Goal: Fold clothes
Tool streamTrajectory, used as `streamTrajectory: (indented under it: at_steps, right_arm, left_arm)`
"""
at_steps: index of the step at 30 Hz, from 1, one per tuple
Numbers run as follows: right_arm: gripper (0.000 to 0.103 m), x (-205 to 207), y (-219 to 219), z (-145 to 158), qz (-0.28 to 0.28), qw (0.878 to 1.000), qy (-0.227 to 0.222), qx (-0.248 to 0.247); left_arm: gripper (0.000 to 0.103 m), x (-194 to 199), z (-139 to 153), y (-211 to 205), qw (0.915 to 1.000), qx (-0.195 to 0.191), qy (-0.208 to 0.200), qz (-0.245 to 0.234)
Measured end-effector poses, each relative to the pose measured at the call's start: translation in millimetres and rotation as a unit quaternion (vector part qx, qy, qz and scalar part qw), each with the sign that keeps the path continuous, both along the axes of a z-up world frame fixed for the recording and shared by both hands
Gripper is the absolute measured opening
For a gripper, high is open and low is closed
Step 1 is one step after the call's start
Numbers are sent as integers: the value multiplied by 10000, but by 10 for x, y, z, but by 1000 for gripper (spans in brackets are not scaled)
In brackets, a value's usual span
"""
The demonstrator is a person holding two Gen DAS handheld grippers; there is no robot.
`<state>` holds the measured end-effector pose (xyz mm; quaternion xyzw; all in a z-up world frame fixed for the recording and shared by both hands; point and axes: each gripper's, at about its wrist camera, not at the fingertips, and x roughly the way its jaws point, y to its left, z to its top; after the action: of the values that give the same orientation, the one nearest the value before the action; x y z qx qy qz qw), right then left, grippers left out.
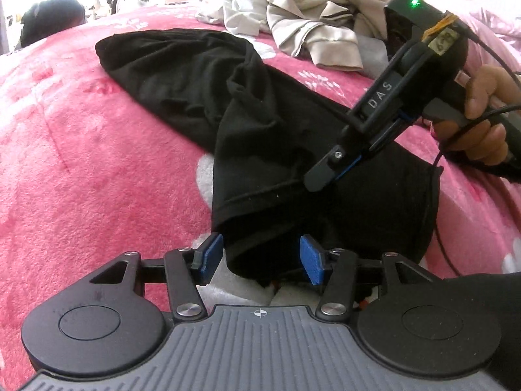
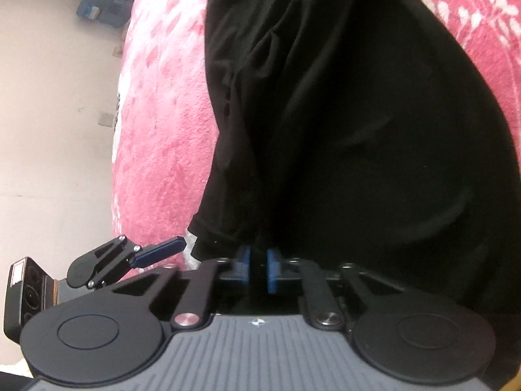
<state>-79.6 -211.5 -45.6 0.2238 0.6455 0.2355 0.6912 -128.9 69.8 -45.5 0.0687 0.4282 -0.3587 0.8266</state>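
Black garment (image 1: 293,137) lies across the pink fleece blanket (image 1: 81,163) on the bed, partly doubled: 1 end stretches flat toward the far left, the nearer part is bunched with a hemmed edge running over it. Right tongs (image 2: 259,270) are pressed together on a fold of the black cloth, blue pads (image 2: 273,272) nearly meeting with fabric between them; in the left wrist view they come down at a slant onto the garment near the hem, held by a hand (image 1: 482,117). Left tongs (image 1: 260,257) are spread wide, pads (image 1: 213,254) either side of the garment's near corner, cloth sitting between them but not clamped. Judged step: getting a 2nd grip on the near edge so both tongs can carry a fold. Next move probably needs the left tongs to close on that corner, catching all layers, then both lifting together evenly so the cloth does not slip or twist. A heap of beige clothes (image 1: 293,9) waits at the far side, well apart from the black piece.
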Motion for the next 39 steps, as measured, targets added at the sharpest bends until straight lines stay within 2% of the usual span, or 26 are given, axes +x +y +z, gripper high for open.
streamTrajectory:
  at_steps: [8,15,23,28,31,35,36,37,39]
  right_arm:
    - [3,-155,-395,410,-217,9991,-364,-35]
    - [3,-273,-881,617,-127,9969,-410,-665]
    - [3,-330,-1310,532,-74,9899,-89,-1416]
    - [3,-306,-1417,319,-33,9875,164,-1568]
    - [3,-307,-1436,269,35,9882,216,-1514]
    - [3,-329,-1445,335,49,9912,167,-1313]
    - [3,-335,-1455,350,38,9919,159,-1258]
    - [3,-339,-1469,361,17,9926,155,-1204]
    - [3,-347,-1498,383,-25,9939,147,-1095]
  left_arm:
    - [60,-48,-29,-151,9996,223,-130,-96]
    - [60,-142,7,-410,9971,260,-246,-677]
    - [60,-287,-26,-666,9913,357,-159,-1255]
    - [58,-357,-2,-817,9863,501,-246,-1550]
    - [53,-439,17,-897,9810,630,-392,-1794]
    - [37,-510,-23,-971,9742,912,-528,-1995]
    - [34,-515,-31,-981,9733,973,-562,-2002]
    - [26,-518,-31,-986,9726,1020,-608,-1997]
    - [19,-508,-42,-1000,9718,1123,-661,-1967]
